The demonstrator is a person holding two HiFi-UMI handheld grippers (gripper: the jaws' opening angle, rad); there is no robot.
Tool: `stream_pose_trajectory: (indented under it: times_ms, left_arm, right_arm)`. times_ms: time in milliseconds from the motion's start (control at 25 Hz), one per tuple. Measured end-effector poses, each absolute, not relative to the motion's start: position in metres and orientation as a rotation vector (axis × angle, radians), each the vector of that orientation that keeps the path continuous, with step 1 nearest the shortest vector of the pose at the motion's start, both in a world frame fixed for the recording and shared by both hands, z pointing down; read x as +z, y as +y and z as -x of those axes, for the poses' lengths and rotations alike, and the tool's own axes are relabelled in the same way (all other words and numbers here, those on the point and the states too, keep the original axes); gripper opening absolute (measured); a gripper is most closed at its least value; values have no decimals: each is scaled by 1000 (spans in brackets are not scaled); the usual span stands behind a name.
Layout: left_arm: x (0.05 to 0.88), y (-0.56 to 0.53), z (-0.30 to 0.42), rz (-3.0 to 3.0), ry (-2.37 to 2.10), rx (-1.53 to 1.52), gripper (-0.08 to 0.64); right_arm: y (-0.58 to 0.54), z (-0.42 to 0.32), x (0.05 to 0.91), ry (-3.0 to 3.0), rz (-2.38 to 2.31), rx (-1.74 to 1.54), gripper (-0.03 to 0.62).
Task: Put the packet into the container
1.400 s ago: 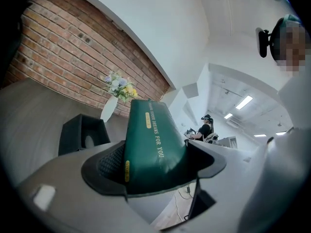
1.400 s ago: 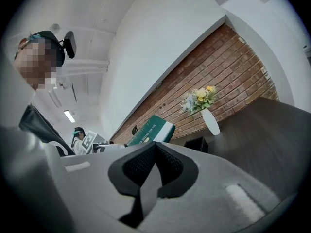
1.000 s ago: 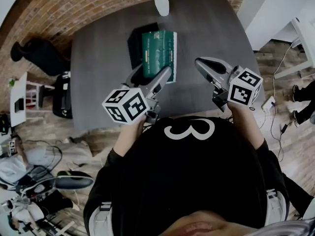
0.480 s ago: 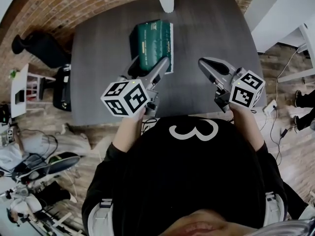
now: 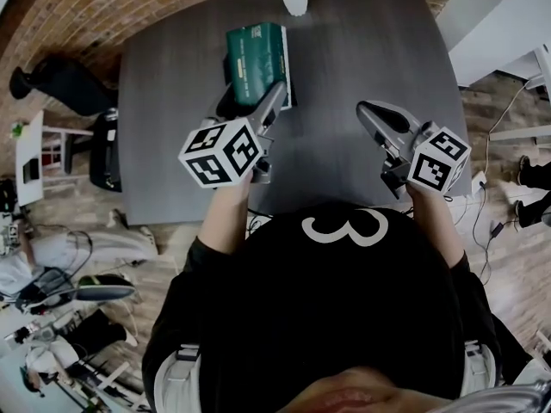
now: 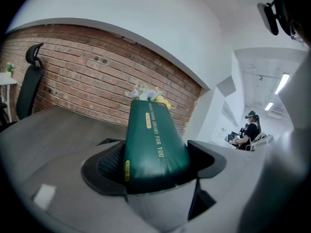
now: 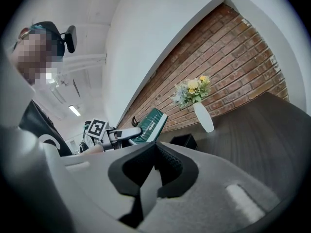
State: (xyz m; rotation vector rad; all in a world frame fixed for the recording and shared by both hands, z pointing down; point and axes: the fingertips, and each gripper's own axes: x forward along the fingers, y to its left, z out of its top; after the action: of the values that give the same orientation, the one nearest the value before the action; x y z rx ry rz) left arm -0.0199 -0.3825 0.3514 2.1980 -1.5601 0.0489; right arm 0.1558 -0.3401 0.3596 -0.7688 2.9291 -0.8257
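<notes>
While your left claw (image 6: 158, 168) pinches the soft, light-looking green packet (image 6: 151, 130) at one end, hold firmly, since it bulges; your right claw (image 7: 155, 165) is clenched on nothing.

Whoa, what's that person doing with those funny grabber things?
A person holds a grabber in each hand above a dark table. The left gripper is clamped on a green packet and holds it in the air close to the black container on the table. The packet is not in the container yet. The right gripper is shut with nothing in it and hangs off to the side. A white vase of flowers stands by the brick wall.
</notes>
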Motion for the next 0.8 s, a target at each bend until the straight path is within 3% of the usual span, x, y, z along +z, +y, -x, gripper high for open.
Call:
stream_pose_trajectory:
  times_ms: [800]
  left_arm:
    - [442, -450, 47, -2047, -1580, 236, 410]
  right_arm:
    - [-363, -143, 415, 2896, 799, -1046, 2]
